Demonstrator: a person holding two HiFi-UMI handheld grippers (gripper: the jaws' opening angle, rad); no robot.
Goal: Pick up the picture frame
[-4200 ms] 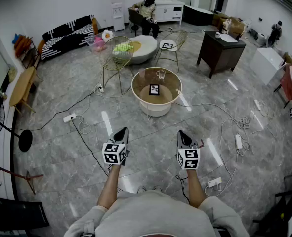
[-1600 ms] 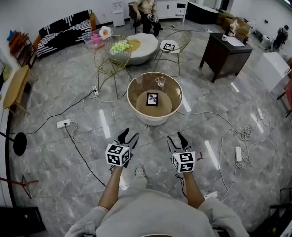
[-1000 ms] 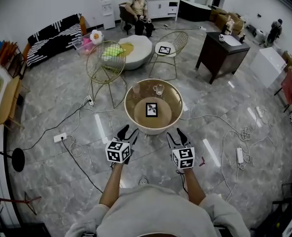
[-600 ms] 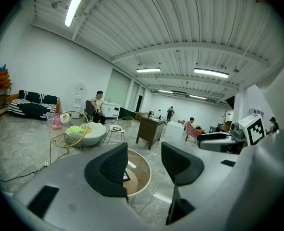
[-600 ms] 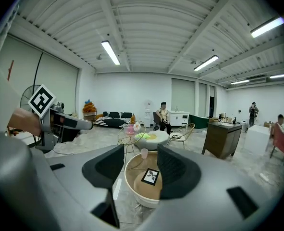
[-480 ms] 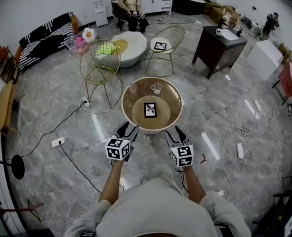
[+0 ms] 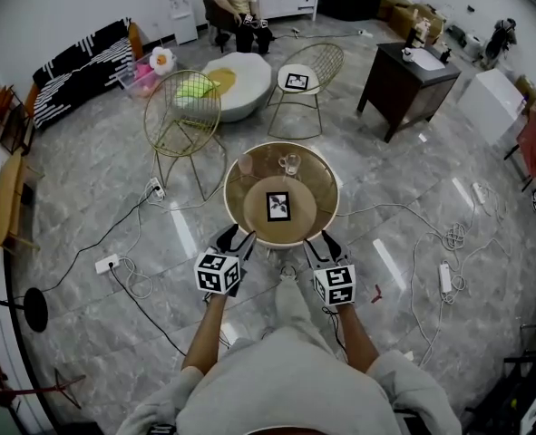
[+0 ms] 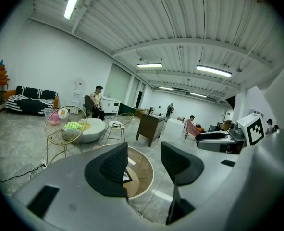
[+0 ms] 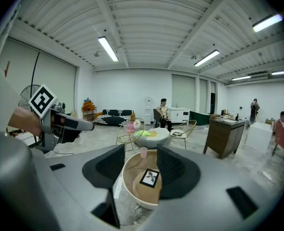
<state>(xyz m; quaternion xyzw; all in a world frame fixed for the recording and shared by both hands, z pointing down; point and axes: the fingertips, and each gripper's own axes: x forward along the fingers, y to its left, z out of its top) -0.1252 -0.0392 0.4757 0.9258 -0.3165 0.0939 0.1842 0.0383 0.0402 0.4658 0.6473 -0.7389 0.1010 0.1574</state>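
Observation:
A small black picture frame with a leaf print lies flat inside the round glass-topped table. It also shows between the jaws in the right gripper view, frame. My left gripper hangs open just short of the table's near left rim. My right gripper is open at the near right rim. Both hold nothing. In the left gripper view the left gripper points at the table, and the frame is mostly hidden behind its left jaw.
A glass cup stands on the tabletop at the back. Two gold wire chairs stand beyond, one with another framed picture. Cables and power strips lie on the grey floor. A dark desk is at right. A person sits far back.
I have walked closer to the round table, which now lies just beyond both grippers. Both grippers, shut several seconds ago, stay open as half a second ago.

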